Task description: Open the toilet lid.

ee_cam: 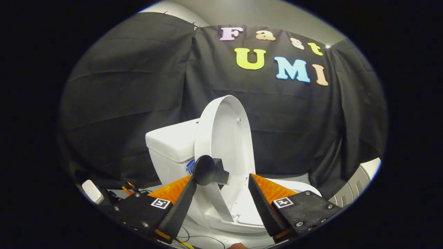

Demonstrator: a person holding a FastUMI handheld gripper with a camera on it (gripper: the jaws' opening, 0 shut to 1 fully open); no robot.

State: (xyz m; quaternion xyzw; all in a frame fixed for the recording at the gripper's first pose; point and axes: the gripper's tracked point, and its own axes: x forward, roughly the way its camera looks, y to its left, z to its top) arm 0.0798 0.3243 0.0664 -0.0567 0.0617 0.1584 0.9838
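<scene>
A white toilet stands ahead of me with its lid [225, 138] raised upright, leaning back toward the white tank [171, 145]. A black knob handle [207, 170] sticks out from the lid's edge, right at the tip of my left finger [180, 204]. The seat and bowl rim [242, 214] lie below, between and beyond my fingers. My gripper [221, 181] is open, its fingers wide apart, with the lower part of the lid showing in the gap. Nothing is pressed between them.
Black cloth walls the booth behind the toilet. A small white device [92, 191] and some cables lie on the floor left of the tank. A pale ribbed object [353, 188] sits at the right, beside the bowl. Thin wires run across the floor under my fingers.
</scene>
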